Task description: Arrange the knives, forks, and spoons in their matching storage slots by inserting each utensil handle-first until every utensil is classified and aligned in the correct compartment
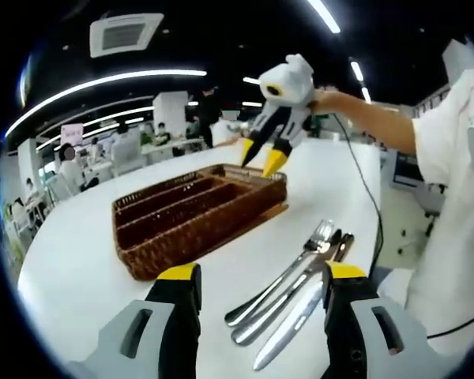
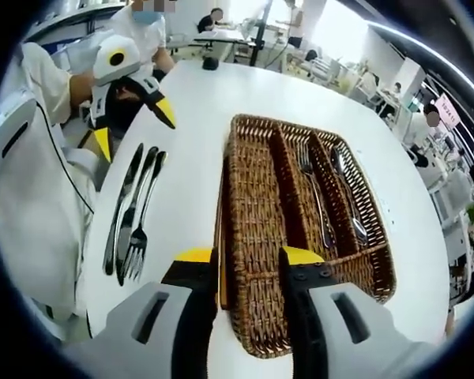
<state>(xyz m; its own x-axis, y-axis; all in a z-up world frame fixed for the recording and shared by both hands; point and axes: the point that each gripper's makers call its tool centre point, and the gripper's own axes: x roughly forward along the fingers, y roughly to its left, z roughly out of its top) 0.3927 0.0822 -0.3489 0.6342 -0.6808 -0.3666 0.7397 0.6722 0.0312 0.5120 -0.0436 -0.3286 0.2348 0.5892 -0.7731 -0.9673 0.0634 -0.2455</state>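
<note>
We see a white desk (image 1: 87, 260) carrying a woven wicker tray (image 1: 197, 217) with long compartments. In the left gripper view, the left tool (image 1: 261, 284) hangs low over the desk with its yellow-tipped jaws apart and nothing between them. Three loose utensils lie on the desk just ahead of it, side by side and nearer its right jaw: a fork (image 1: 296, 260), a spoon (image 1: 278, 312) and a knife (image 1: 288, 332) (the knife blade runs close beside that jaw's tip). The tray lies beyond and to the left of these pieces, apart from them.

In the same view the right tool (image 1: 262, 162) is held by a hand above the far corner of the tray, jaws apart and empty.

From the right gripper view, the right tool (image 2: 245, 260) looks down on the near end of the tray (image 2: 257, 237), its jaws open and straddling the tray's near wall. Inside the tray, a stored fork (image 2: 314, 197) lies in one middle slot and a stored spoon (image 2: 346, 197) in the slot beside it. The leftmost wide slot shows only wicker. The three loose utensils (image 2: 130, 213) lie to the left of the tray on the desk, with the left tool (image 2: 134, 118) beyond them, jaws open.
</note>
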